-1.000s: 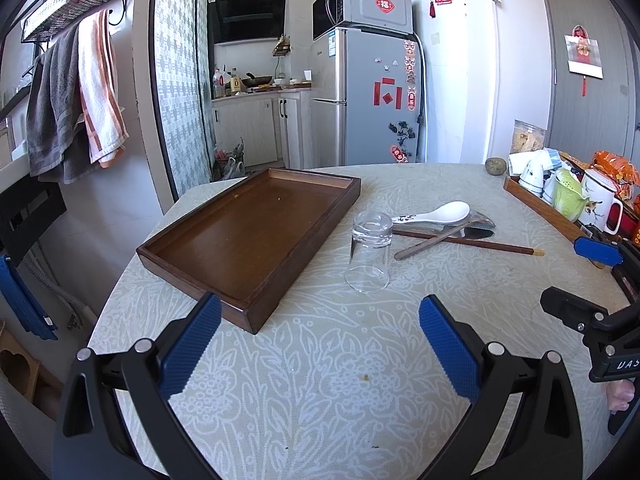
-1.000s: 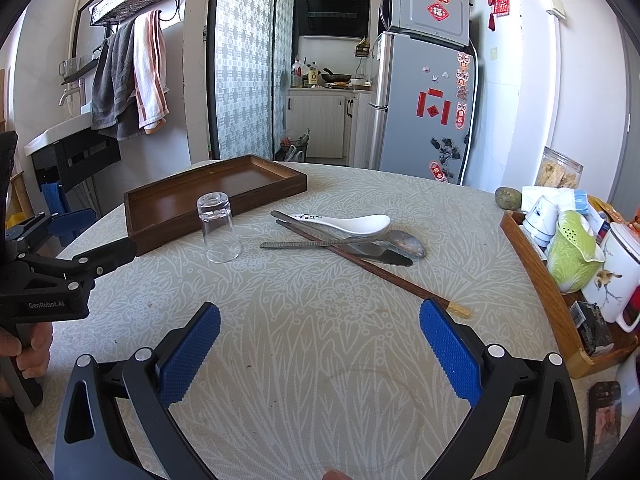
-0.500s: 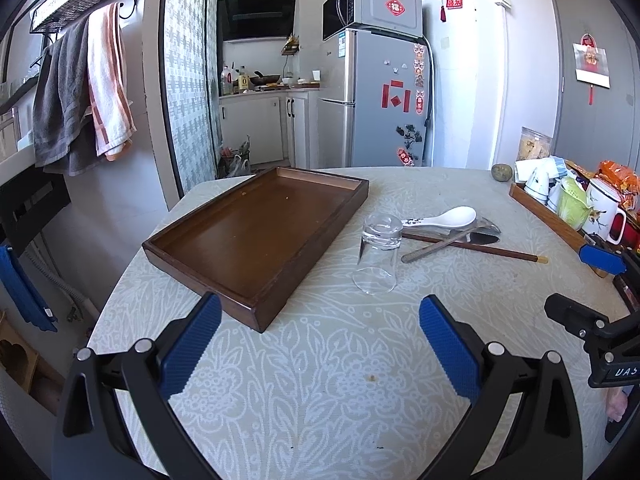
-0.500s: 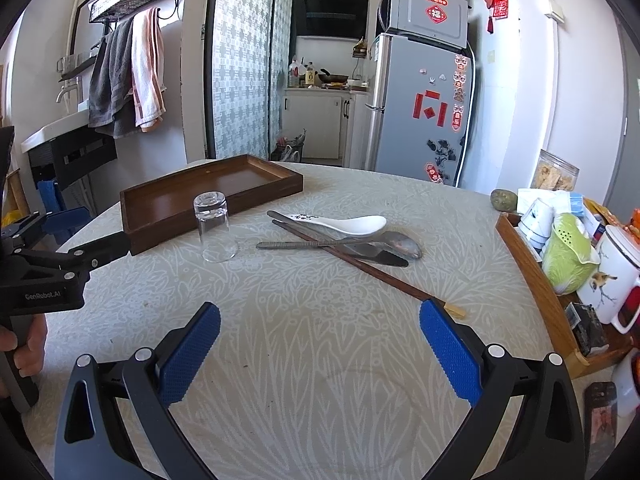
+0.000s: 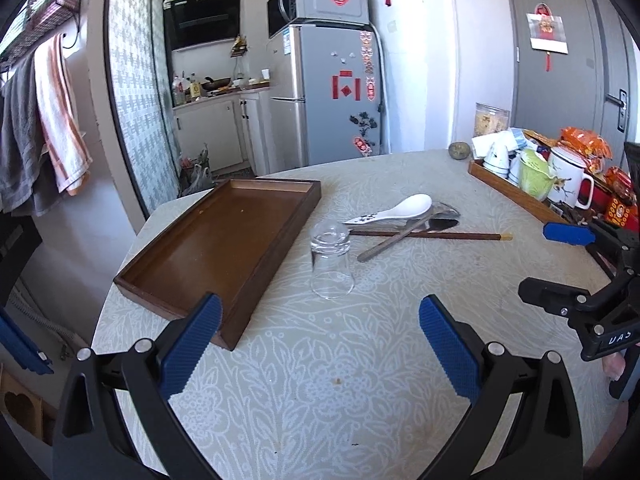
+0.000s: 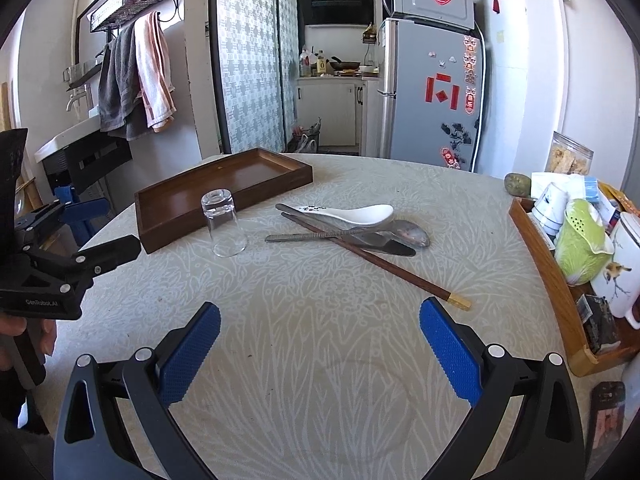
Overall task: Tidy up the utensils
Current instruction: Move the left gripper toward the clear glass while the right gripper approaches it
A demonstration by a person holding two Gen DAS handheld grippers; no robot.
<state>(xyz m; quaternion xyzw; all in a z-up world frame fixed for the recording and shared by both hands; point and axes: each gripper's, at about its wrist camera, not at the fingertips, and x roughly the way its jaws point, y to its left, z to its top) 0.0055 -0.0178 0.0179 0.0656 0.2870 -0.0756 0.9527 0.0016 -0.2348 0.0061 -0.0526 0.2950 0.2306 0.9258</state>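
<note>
Left wrist: both tools [image 5: 319, 354] [image 6: 319, 354] agape, level.

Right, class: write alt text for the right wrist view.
An open gripper hovers over a round table where a white spoon, metal utensils and chopsticks lie piled beside an upturned glass and an empty wooden tray. A fridge stands behind.

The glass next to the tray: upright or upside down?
Upside down. The glass stands mouth-down on the tablecloth, its thick base on top, beside the wooden tray and not in it.
</note>
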